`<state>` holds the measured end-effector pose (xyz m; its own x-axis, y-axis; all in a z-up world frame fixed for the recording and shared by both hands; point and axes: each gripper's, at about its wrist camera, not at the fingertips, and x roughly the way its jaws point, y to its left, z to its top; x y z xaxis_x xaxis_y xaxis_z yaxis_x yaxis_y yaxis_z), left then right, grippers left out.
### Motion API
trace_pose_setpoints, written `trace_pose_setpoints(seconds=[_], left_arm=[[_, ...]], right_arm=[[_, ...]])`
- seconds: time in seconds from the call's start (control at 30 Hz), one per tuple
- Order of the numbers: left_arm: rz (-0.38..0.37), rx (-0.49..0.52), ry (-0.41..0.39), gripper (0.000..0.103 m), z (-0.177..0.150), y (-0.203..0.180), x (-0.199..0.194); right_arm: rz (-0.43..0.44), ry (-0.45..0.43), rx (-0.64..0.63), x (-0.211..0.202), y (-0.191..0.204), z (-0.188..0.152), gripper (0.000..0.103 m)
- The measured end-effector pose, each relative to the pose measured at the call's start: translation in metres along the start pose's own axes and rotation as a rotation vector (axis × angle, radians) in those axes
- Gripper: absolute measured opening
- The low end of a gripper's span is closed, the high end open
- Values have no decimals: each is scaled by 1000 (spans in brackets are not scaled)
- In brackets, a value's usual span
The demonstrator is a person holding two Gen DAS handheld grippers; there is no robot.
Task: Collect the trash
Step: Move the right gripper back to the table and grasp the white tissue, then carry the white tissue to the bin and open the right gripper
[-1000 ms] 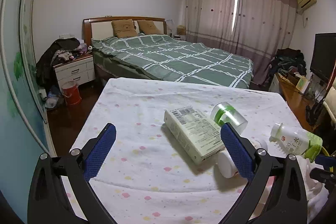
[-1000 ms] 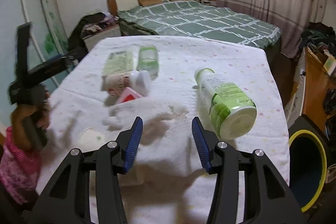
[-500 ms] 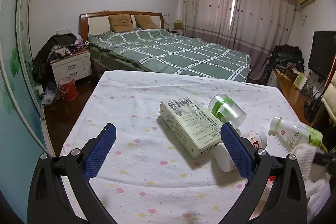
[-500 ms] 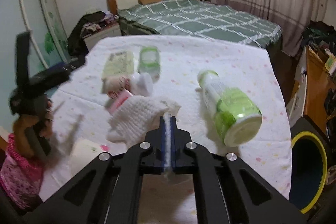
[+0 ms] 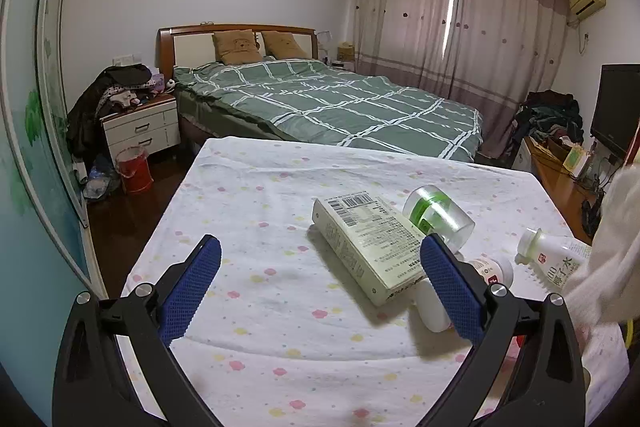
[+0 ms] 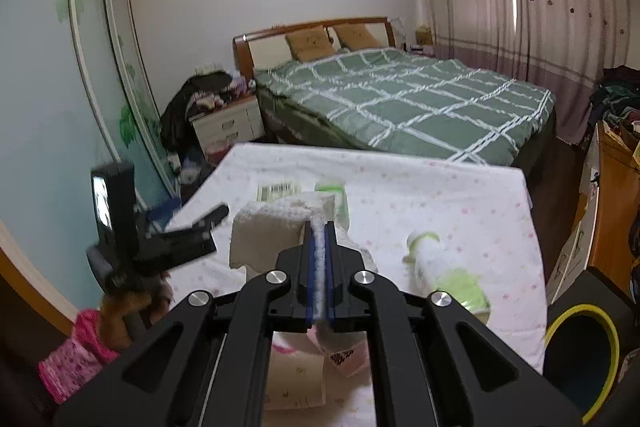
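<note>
We see the right tool [image 6: 319, 267] clamped tight on a white knitted cloth [image 6: 280, 227], nubby weave, held above the worktop [image 5: 280, 307]. Left tool [image 5: 320, 283] sits with its blue mesh-textured pads apart, nothing gripped. On the dotted sheet: a flat rectangular carton [image 5: 368, 243], a clear cylindrical jar [image 5: 440, 215], a white ribbed bottle [image 5: 556, 259] on its side. Round yellow-rimmed bin [image 6: 580, 355] beside the worktop

Barcode with small unreadable print on the pale green carton [image 5: 370, 243]; large Chinese characters, one reading 水, and a red logo on the white bottle [image 5: 554, 263]
</note>
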<state>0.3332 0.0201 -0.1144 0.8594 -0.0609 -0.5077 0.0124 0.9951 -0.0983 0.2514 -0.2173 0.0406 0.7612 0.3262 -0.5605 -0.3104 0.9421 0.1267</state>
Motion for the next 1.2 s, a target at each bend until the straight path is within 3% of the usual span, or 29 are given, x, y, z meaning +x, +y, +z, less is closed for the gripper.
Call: trace_pose_setpoints(seconds=[0.23, 0.47, 0.87, 1.2], left_arm=[[1, 14, -2, 98, -1, -2, 0], [2, 24, 1, 98, -2, -3, -1], [6, 63, 1, 98, -4, -10, -2], [5, 83, 7, 98, -5, -12, -1]], right_arm=[[-50, -91, 19, -39, -21, 27, 4], [-231, -134, 79, -81, -78, 26, 4], [-550, 2, 345, -92, -220, -59, 5], [-659, 126, 454, -65, -272, -105, 8]])
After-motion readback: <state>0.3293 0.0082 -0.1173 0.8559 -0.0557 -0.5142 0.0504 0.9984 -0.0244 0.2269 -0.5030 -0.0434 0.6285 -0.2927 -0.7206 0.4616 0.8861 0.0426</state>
